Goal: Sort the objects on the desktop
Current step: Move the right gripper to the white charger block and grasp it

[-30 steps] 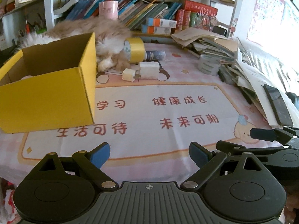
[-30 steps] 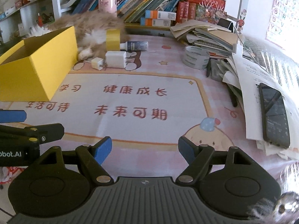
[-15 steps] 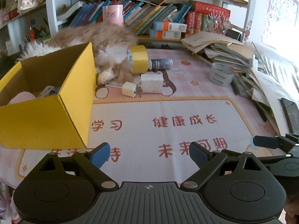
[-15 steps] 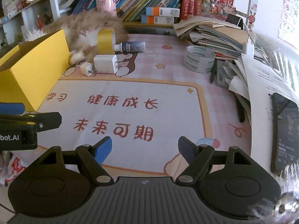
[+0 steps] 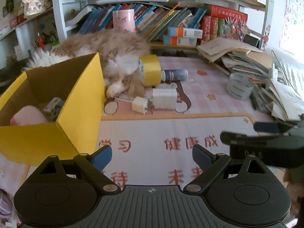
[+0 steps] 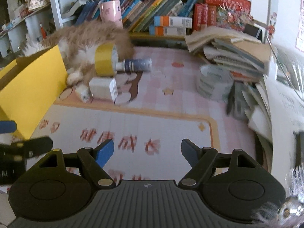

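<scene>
**A:** Where do you stand?

**B:** Both my claws are released and carry nothing. My left gripper hangs over the printed mat, its fingers spread wide; my right gripper is likewise spread, beside it. The yellow box sits at my left, top open, with a pink thing and a small packet already inside.

**A:** And what is left to sort?

**B:** A cluster at the far edge of the mat: a small white plug touching a larger white charger, the yellow tape roll standing on edge behind them, and a dark bottle lying on its side against the roll. A grey tape roll sits apart, near the paper pile.

**A:** What about the cat?

**B:** The cat lies right behind the cluster, a paw just beside the plug. I judge that the chief hazard.

**A:** So how would you go about it?

**B:** I'd take the charger first, since it is nearest and flat-sided. I'd come in low, straddle its short faces, and close squarely so it doesn't twist out. I'd steer clear of the paw, then carry it over the box wall before letting go.
</scene>
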Demonstrator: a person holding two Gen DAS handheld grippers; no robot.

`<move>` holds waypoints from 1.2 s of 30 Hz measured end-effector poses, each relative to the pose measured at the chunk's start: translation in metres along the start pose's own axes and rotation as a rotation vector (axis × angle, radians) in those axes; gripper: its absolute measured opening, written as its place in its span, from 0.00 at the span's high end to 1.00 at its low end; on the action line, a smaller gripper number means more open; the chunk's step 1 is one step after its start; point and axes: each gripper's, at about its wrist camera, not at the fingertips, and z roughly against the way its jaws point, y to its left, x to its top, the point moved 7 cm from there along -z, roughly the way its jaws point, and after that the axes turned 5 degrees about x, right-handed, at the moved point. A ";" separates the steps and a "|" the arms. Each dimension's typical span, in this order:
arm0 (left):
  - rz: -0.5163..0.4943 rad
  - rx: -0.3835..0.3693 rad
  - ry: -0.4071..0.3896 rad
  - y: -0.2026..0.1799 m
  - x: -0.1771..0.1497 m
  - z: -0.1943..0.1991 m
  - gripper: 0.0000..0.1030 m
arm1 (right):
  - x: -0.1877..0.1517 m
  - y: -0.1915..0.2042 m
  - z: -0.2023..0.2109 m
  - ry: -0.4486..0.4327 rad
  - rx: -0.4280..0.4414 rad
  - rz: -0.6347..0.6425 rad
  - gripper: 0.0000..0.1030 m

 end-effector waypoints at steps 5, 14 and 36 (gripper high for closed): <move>-0.003 0.015 -0.002 -0.001 0.010 -0.011 0.09 | 0.028 0.002 -0.019 -0.051 0.026 0.062 0.26; -0.052 0.057 0.003 -0.005 0.023 -0.027 0.09 | 0.059 0.021 -0.076 -0.025 0.157 0.196 0.27; -0.063 0.092 0.045 -0.003 0.021 -0.036 0.09 | 0.069 0.055 -0.136 0.010 0.332 0.408 0.77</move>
